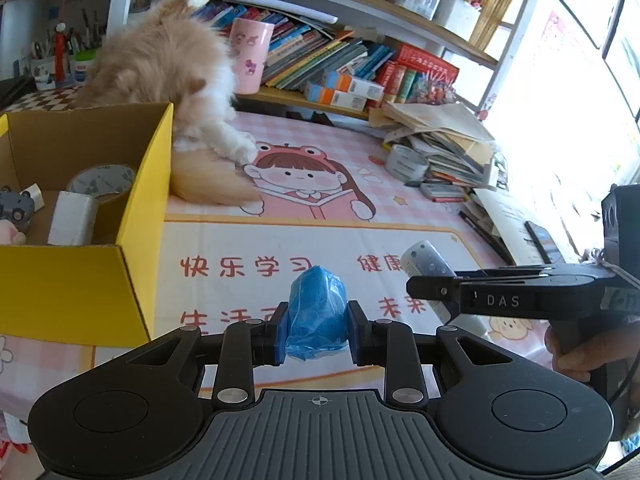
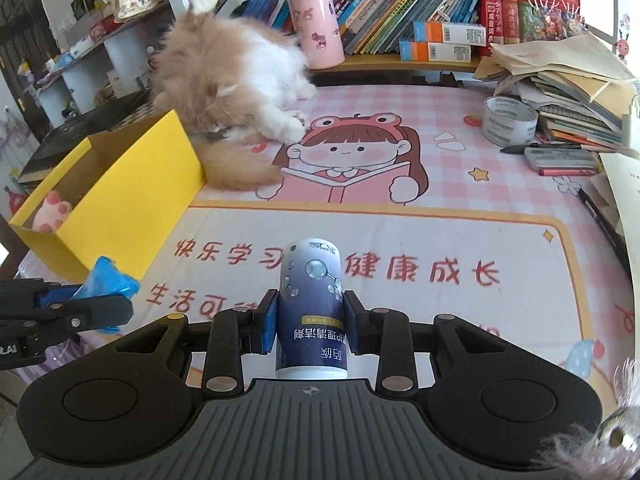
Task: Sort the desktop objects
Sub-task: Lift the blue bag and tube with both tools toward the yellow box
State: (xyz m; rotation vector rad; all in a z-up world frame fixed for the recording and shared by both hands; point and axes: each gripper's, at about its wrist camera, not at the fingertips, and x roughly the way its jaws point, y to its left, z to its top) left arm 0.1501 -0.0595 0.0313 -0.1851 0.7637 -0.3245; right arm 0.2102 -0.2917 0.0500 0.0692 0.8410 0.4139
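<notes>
While cat (image 2: 240, 76) sprawls | beside yellow box (image 2: 132, 196) | tape roll (image 2: 509, 119) far right

The crinkled blue plastic-wrapped bundle (image 1: 317, 312) looks thin and faintly glossy. The blue-and-white printed cylindrical bottle (image 2: 311, 312) has a smooth, shiny label. The yellow corrugated cardboard box (image 1: 132, 200) is matt, raw brown inside. The pink cartoon-printed desk mat (image 2: 400, 240) seems smooth, perhaps vinyl.

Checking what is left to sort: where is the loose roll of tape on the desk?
The tape roll stands at the desk's far right, against the pile of books, above a black pen.
</notes>
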